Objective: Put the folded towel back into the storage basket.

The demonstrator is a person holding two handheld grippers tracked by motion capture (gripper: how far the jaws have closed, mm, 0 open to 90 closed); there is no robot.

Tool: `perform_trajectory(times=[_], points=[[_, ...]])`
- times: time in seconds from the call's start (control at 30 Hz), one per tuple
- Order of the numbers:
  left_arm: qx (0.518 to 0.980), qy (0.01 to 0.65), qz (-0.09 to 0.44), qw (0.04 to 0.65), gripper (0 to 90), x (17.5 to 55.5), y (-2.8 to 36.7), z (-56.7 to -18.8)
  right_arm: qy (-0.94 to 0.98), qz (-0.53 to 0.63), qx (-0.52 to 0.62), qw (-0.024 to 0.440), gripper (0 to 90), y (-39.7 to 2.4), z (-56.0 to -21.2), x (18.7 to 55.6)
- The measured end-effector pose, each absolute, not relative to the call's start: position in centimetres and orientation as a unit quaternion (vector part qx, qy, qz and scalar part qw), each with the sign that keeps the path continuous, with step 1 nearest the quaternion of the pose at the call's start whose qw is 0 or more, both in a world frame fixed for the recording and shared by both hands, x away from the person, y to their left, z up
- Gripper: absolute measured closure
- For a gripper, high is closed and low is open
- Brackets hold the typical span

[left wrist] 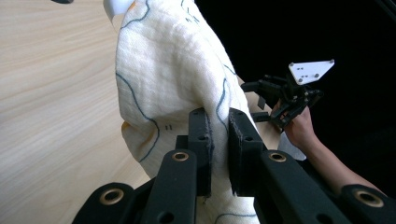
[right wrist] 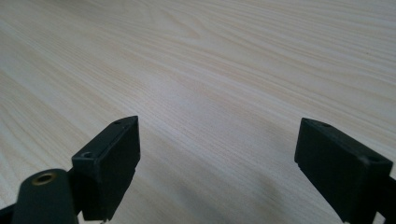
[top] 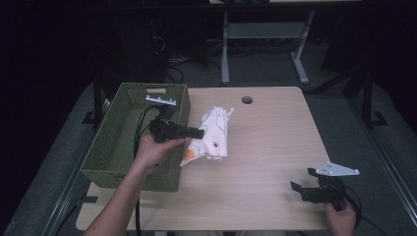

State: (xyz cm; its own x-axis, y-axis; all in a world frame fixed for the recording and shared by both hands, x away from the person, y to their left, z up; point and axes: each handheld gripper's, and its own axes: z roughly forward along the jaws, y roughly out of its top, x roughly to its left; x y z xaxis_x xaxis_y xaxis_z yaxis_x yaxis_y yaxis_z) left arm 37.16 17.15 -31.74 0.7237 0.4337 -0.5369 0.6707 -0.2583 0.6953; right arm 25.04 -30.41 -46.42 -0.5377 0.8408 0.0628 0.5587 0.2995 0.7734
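left gripper: jaws pinched on white cloth, bunched and seemingly lifted off table | right gripper: jaws spread wide, empty, low over table's near right corner | green woven basket: table's left edge, just beside cloth

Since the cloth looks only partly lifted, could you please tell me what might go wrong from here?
1. The left tongs pinch only a small fold of the white cloth with blue line drawings, so it may slip free.
2. The cloth's lower part trails on the light wooden table beside the green woven basket; it could snag on the rim.
3. The right tongs sit open and far off, unable to help quickly.
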Motion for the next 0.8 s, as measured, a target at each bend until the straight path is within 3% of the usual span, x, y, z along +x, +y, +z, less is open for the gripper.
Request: perform_trajectory(times=[0.8], points=[[0.770,0.369,-0.102,0.511,82.0,37.2,22.3,-30.1,0.787,0.381,0.449,0.183,13.8,-30.0,-46.6,25.2]])
